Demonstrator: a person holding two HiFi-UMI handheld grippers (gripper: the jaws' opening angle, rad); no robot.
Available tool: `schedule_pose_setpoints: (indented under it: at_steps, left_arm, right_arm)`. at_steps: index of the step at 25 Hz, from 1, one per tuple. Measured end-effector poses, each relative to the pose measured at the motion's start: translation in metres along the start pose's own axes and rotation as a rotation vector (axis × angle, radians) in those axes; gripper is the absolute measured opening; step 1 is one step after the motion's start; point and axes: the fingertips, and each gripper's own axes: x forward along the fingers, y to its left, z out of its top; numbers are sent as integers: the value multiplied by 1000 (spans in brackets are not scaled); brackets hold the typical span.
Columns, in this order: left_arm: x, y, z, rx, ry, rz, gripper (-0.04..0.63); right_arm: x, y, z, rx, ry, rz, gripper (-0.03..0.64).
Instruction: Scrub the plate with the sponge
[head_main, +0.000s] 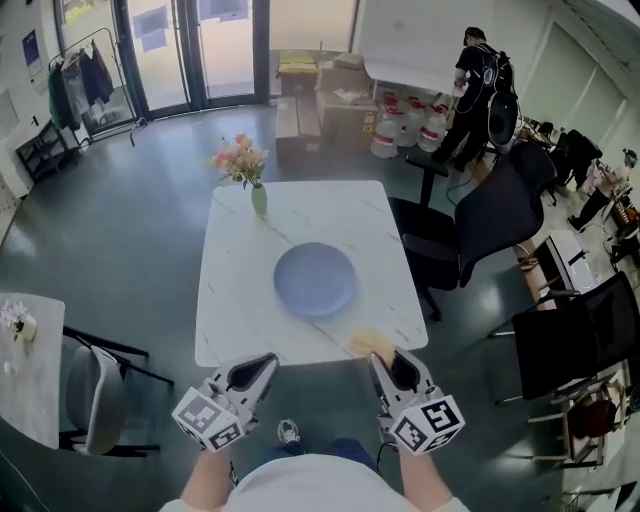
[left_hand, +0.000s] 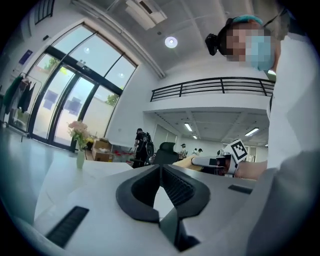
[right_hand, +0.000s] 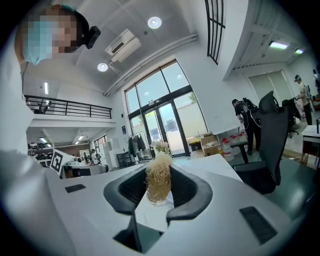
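A round blue plate (head_main: 315, 279) lies in the middle of the white marble table (head_main: 235, 300). My right gripper (head_main: 382, 356) is at the table's front edge, right of centre, and is shut on a straw-coloured fibrous sponge (head_main: 372, 346). In the right gripper view the sponge (right_hand: 159, 184) stands upright between the jaws of the right gripper (right_hand: 160, 172). My left gripper (head_main: 272, 358) hovers just off the front edge, left of the right one. Its jaws touch with nothing between them, as the left gripper view (left_hand: 161, 167) confirms. Both grippers are short of the plate.
A vase of pink flowers (head_main: 259, 198) stands at the table's far left. A black office chair (head_main: 480, 225) sits at the right side, a grey chair (head_main: 95, 395) and a small table (head_main: 25, 370) at the left. A person (head_main: 475, 95) stands by boxes far behind.
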Motion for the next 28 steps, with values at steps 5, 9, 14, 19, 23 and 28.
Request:
schedule_pose_setpoints:
  at_steps: [5,9,14,19,23,28]
  left_arm:
    - [14,39,-6,-67,44,3,43]
    - [32,67,-18,-107,80,59,43]
    - [57,110,-27,-140,101,189,43]
    - [96,127,-26,-155,95,255,43]
    - [124,143,-28,-153,95,300,43]
    - [139,157,-31,-172,80,354,43]
  right_arm:
    - [25,-3,-2,12,5,-31,124]
    - [49,-20,-4,12,23,-33,124]
    - [87,-52,-4,8,44,15,124]
    - [122,-91,2,-5,81,91,124]
    - [152,-111,4,-28,101,156,124]
    - [180,-122,-3,-29,128,214,124]
